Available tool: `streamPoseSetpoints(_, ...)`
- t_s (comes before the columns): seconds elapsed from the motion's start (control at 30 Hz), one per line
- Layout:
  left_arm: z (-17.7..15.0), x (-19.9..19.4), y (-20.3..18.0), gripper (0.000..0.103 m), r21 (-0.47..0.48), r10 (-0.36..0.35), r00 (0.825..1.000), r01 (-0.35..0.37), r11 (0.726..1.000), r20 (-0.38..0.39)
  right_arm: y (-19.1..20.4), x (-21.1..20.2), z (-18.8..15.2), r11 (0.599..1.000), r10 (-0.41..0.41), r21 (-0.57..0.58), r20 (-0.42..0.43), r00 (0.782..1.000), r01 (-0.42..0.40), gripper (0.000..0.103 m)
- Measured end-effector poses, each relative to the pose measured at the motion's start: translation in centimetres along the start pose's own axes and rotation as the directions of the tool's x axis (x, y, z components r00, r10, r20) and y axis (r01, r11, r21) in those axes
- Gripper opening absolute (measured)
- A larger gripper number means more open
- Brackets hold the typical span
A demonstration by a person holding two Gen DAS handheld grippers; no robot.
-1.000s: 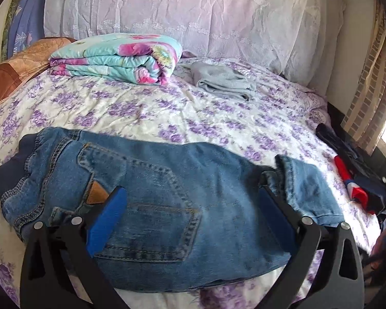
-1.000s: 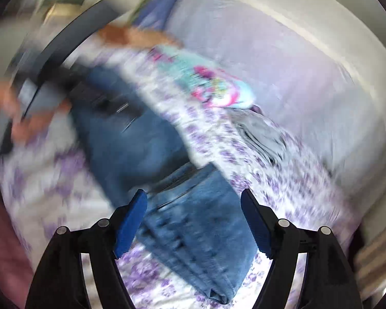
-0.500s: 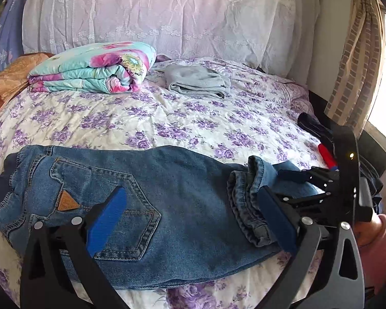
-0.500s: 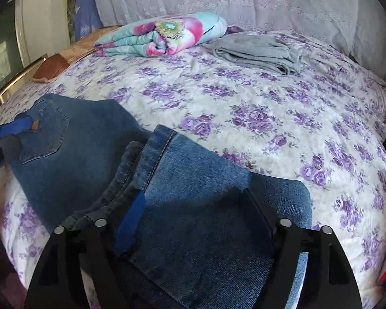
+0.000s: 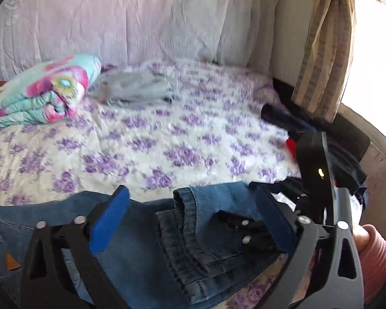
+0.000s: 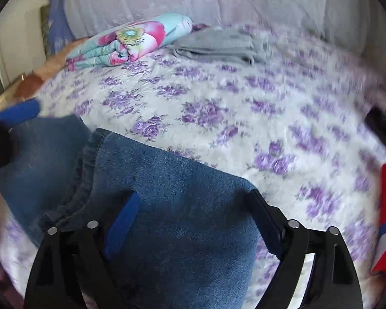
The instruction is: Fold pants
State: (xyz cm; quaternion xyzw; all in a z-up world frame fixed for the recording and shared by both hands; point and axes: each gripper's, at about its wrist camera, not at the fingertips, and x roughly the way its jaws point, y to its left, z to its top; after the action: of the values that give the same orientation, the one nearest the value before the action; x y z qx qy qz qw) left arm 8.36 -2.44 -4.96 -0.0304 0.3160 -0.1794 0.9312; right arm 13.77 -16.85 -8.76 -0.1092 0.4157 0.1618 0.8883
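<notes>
Blue jeans (image 5: pixel 141 252) lie across the near edge of the bed, their leg ends (image 5: pixel 193 231) folded back on top in a rumpled stack. My left gripper (image 5: pixel 190 219) hovers over that stack, its jaws closing; the hems sit between the blue pads without being pressed. In the right wrist view, the folded denim (image 6: pixel 172 180) fills the space under my right gripper (image 6: pixel 193 219), whose jaws are opening and stand wide around the cloth. The right gripper's black body (image 5: pixel 311 175) is just right of the left one, held by a hand in a pink sleeve (image 5: pixel 375 255).
A folded floral blanket (image 6: pixel 131 41) and a folded grey garment (image 6: pixel 218 46) lie at the far side of the purple-flowered sheet (image 6: pixel 244 118), in front of big pillows (image 5: pixel 131 18). Dark clothes and a red item (image 5: pixel 290 146) lie at the bed's right edge, by a curtain (image 5: pixel 321 43).
The left gripper has swung right from the waist and pocket to the leg hems. The hems were folded back onto the jeans, and the right gripper came down over them.
</notes>
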Motion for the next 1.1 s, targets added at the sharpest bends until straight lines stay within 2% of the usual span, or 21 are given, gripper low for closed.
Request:
streamPoseSetpoints(0.03, 0.0, 1.6, -0.3, 0.07, 0.012, 0.016, 0.998, -0.015, 1.0, -0.065, 0.4, -0.3, 0.0, 1.0, -0.012, -0.018, -0.003, 1.0, 0.012, 0.088)
streamPoseSetpoints(0.07, -0.1, 2.6, -0.1, 0.057, 0.001, 0.011, 0.994, -0.011, 1.0, -0.105, 0.5, -1.2, 0.0, 1.0, -0.003, -0.022, -0.007, 1.0, 0.003, 0.088)
streamPoseSetpoints(0.1, -0.2, 3.2, 0.4, 0.05, -0.031, -0.001, 0.991, -0.003, 1.0, -0.136, 0.3, -2.1, 0.0, 1.0, 0.027, -0.01, 0.001, 1.0, -0.027, 0.088)
streamPoseSetpoints(0.17, -0.5, 3.3, 1.3, 0.049, -0.09, -0.036, 0.988, 0.022, 0.996, -0.149, -0.1, -4.6, -0.6, 0.997, 0.071, 0.029, 0.046, 0.996, -0.072, 0.088)
streamPoseSetpoints(0.23, -0.6, 2.6, 1.8, 0.049, -0.1, -0.017, 0.991, 0.004, 0.995, -0.131, -0.2, -6.2, -1.8, 0.995, 0.09, 0.039, 0.062, 0.994, -0.092, 0.091)
streamPoseSetpoints(0.3, -1.1, 2.6, 1.1, 0.049, -0.038, 0.029, 0.989, -0.035, 0.999, -0.148, 0.1, -5.8, -3.4, 0.993, 0.111, 0.036, 0.013, 0.994, -0.111, 0.095)
streamPoseSetpoints(0.37, -2.1, 4.1, 0.2, 0.05, 0.031, 0.071, 0.972, -0.065, 0.997, -0.224, 0.0, -3.3, -5.3, 0.994, 0.085, 0.069, -0.068, 0.994, -0.08, 0.1)
streamPoseSetpoints(0.4, -3.2, 5.6, 0.0, 0.052, 0.057, 0.101, 0.952, -0.088, 0.994, -0.288, -0.7, -2.7, -5.9, 0.984, 0.129, 0.133, -0.069, 0.989, -0.119, 0.1)
streamPoseSetpoints(0.43, -3.7, 5.9, 0.1, 0.053, 0.054, 0.104, 0.947, -0.092, 0.994, -0.302, -1.5, -3.0, -6.2, 0.969, 0.164, 0.195, -0.039, 0.986, -0.153, 0.1)
streamPoseSetpoints(0.53, -3.2, 3.7, 1.2, 0.054, -0.012, 0.043, 0.962, -0.048, 0.999, -0.27, -2.4, -4.9, -6.1, 0.947, 0.14, 0.291, 0.002, 0.99, -0.134, 0.099)
streamPoseSetpoints(0.57, -2.9, 1.9, 2.0, 0.066, -0.04, 0.026, 0.975, -0.036, 0.999, -0.222, -2.5, -6.1, -6.2, 0.937, 0.118, 0.326, 0.049, 0.992, -0.127, 0.1)
streamPoseSetpoints(0.6, -2.7, 0.2, 2.8, 0.08, -0.045, 0.046, 0.983, -0.055, 0.997, -0.179, -2.4, -7.2, -6.4, 0.929, 0.099, 0.348, 0.093, 0.991, -0.126, 0.1)
streamPoseSetpoints(0.63, -2.5, -1.0, 3.5, 0.085, -0.044, 0.075, 0.986, -0.082, 0.996, -0.148, -2.0, -8.2, -6.5, 0.925, 0.077, 0.361, 0.131, 0.988, -0.12, 0.1)
streamPoseSetpoints(0.67, -2.5, -3.2, 4.8, 0.09, -0.044, 0.136, 0.986, -0.141, 0.989, -0.098, -1.3, -9.1, -6.6, 0.927, 0.053, 0.36, 0.158, 0.986, -0.108, 0.1)
streamPoseSetpoints(0.77, -3.0, -7.1, 8.5, 0.092, -0.084, 0.25, 0.967, -0.253, 0.964, -0.054, 1.1, -10.0, -6.4, 0.934, 0.035, 0.345, 0.176, 0.984, -0.095, 0.1)
streamPoseSetpoints(0.83, -3.7, -9.5, 12.1, 0.093, -0.156, 0.32, 0.945, -0.326, 0.932, -0.063, 2.6, -9.9, -6.0, 0.93, 0.1, 0.331, 0.193, 0.976, -0.161, 0.1)
streamPoseSetpoints(0.9, -4.8, -11.6, 15.3, 0.093, -0.225, 0.385, 0.919, -0.393, 0.892, -0.079, 4.7, -9.7, -5.3, 0.921, 0.172, 0.305, 0.245, 0.954, -0.244, 0.1)
streamPoseSetpoints(1.0, -6.6, -13.9, 19.3, 0.093, -0.3, 0.473, 0.872, -0.488, 0.82, -0.125, 8.7, -9.0, -3.4, 0.939, 0.214, 0.209, 0.269, 0.939, -0.274, 0.1)
streamPoseSetpoints(1.03, -7.2, -14.6, 20.4, 0.093, -0.326, 0.485, 0.864, -0.501, 0.802, -0.136, 10.7, -8.5, -2.7, 0.944, 0.248, 0.152, 0.256, 0.934, -0.293, 0.1)
streamPoseSetpoints(1.1, -8.2, -15.6, 22.2, 0.093, -0.379, 0.486, 0.861, -0.504, 0.776, -0.15, 13.9, -8.5, -1.6, 0.951, 0.281, 0.06, 0.253, 0.926, -0.305, 0.1)
